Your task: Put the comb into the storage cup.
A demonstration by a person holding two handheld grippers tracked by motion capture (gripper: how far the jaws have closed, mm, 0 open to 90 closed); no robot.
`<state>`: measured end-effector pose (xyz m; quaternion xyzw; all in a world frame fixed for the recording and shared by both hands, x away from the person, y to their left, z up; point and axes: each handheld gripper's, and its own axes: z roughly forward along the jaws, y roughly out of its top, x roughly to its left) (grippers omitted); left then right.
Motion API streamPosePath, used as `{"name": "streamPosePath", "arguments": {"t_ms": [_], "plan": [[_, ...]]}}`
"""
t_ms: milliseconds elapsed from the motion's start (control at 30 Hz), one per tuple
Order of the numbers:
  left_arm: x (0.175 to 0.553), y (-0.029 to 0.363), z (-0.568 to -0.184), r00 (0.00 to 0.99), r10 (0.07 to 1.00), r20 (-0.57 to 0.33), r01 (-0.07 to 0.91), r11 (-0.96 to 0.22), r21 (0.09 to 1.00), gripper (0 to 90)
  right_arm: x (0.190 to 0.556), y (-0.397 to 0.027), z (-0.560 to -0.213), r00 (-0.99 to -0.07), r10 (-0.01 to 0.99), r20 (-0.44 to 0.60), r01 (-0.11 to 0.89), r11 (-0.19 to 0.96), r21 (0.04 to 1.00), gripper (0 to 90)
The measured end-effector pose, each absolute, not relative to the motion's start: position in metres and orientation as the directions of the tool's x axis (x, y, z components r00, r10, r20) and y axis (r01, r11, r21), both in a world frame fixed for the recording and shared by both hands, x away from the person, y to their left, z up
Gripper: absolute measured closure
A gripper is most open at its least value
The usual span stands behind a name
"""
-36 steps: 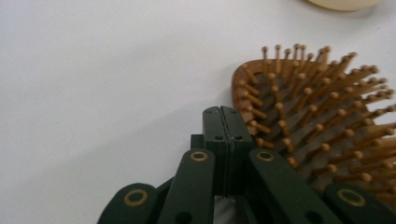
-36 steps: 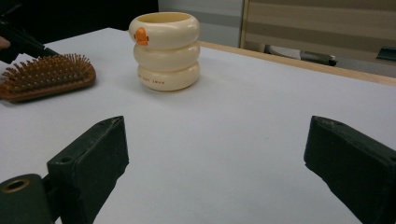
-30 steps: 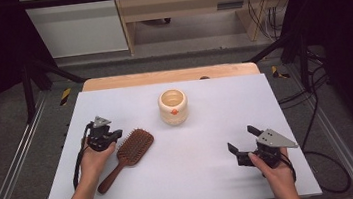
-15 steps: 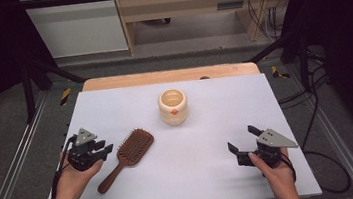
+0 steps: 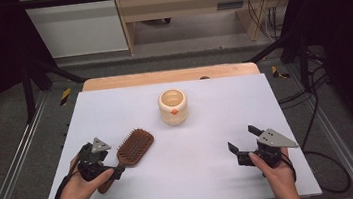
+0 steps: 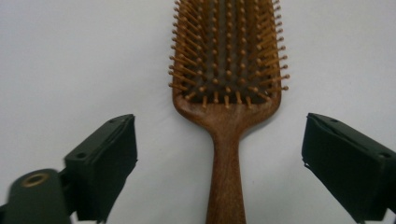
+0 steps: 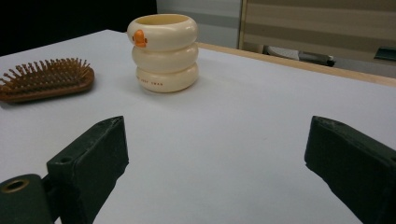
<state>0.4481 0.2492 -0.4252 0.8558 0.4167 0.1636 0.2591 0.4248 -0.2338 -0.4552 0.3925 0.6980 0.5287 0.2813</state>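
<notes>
- Wooden hairbrush (image 5: 129, 152) lies flat on the white table (image 5: 204, 187), bristles up, head angled toward the cream cup (image 5: 173, 107), handle running back toward the near-left edge.
- Left gripper (image 5: 117, 171) sits at the brush's handle end, in the person's left hand (image 5: 81, 183). Jaws have just been opening; in the left gripper view they stand wide, one each side of the handle, clear gaps on both sides (pads don't touch the wood).
- In that same view the brush (image 6: 229, 93) runs straight up the middle, the neck where head meets handle roughly level with the jaw tips.
- Cup stands upright beyond the brush head, well apart from it, toward the table's far middle. Three stacked rings, orange mark on the upper one.
- Right gripper (image 5: 242, 145) is well off to the brush's right, near the front edge, held in the right hand (image 5: 275, 168). Jaws spread wide, nothing between them.
- Right gripper view: cup (image 7: 163, 46) ahead, brush head (image 7: 46, 79) left of it, bare table under the jaws.
</notes>
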Motion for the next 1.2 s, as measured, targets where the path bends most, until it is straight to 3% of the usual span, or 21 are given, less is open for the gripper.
{"name": "streamPosePath", "arguments": {"t_ms": [300,533,867,1200], "plan": [[0.455,0.243,-0.436,0.623,0.78,0.059,0.648,-0.557,0.519,9.4,0.425,-0.234,-0.455,-0.533,0.846,0.022,0.252,0.134,0.958,6.6],[0.459,0.246,-0.436,0.621,0.783,0.035,0.664,-0.55,0.507,25.8,0.425,-0.234,-0.456,-0.534,0.845,0.023,0.255,0.135,0.958,6.5],[0.461,0.247,-0.441,0.629,0.777,-0.015,0.692,-0.551,0.466,42.5,0.426,-0.233,-0.456,-0.536,0.844,0.025,0.258,0.135,0.957,6.5],[0.463,0.245,-0.45,0.621,0.784,-0.025,0.709,-0.548,0.444,49.8,0.426,-0.234,-0.456,-0.536,0.844,0.025,0.257,0.135,0.957,6.5]]}}
